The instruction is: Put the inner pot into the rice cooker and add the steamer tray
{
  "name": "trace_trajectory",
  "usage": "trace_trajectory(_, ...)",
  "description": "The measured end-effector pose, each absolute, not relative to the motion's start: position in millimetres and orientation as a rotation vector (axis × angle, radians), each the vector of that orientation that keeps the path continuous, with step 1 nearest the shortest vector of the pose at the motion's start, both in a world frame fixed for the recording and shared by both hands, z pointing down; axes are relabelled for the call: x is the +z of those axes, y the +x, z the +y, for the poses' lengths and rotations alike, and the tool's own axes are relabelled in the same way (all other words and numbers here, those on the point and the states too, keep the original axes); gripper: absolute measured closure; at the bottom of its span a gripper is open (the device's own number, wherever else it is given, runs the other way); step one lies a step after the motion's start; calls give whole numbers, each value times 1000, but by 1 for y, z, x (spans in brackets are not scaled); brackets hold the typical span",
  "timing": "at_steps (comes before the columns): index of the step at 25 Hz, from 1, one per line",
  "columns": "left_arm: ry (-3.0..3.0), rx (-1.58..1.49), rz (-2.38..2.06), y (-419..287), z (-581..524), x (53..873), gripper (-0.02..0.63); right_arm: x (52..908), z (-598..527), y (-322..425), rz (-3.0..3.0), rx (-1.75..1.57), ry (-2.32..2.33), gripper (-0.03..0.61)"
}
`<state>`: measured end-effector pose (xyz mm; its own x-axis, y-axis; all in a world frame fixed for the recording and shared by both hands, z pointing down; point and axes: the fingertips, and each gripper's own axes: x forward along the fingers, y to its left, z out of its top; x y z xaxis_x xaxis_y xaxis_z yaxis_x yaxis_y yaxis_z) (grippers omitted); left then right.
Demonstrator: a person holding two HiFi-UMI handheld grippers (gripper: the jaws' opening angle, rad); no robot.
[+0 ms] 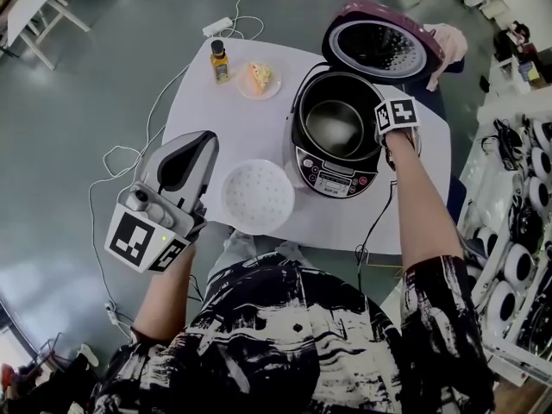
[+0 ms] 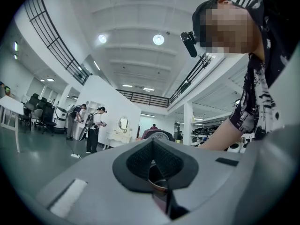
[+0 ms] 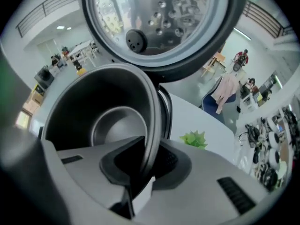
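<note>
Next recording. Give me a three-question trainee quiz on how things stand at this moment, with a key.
1. True or false: the steamer tray already sits inside the rice cooker.
2. Which thing are the right gripper's fingers shut on?
A) the rim of the inner pot
B) the open lid
C) the bottle
3. Fill in: the left gripper, held away from the table, holds ____.

Key:
1. False. The tray lies on the table in front of the cooker.
2. A. The pot is already in the cooker.
3. Nothing. Its fingers are together and empty.
</note>
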<state>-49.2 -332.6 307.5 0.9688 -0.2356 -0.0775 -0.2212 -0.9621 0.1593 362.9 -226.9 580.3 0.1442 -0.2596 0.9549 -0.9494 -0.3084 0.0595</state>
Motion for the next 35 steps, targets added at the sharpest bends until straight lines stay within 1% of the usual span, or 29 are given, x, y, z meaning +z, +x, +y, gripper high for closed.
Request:
trace_trajectory(4,2969,-143,-350,-52,-331,308,609,582,-226,363,-1122,1073,1588,541)
trace_trajectory(5,2969,-144,-349,-52,-331,308,609,583,-225,362,-1104,1028,1547,535)
trace_trajectory(7,2968,-146,-348,-52,-330,308,609,584,-224,362,-1066,947,1482,502)
trace_trajectory(10,2968,-150,-349,-53,-330,308,609,587,-221,365,-1044,899,1504,489)
trace_trajectory(17,2963,-148,-357,-57,-329,309,609,581,-219,372,-1008,828,1560,488)
trace_trajectory(20,2962,-145,-356,-57,-328,310,609,585,-223,365,-1094,883,1657,488)
trace_trajectory(26,2962,-148,-345,-54,-327,310,609,579,-216,365,-1260,1112,1825,499)
trace_trajectory(35,2972,-149,-300,-44,-320,307,609,553,-206,368,-1461,1246,2031,511)
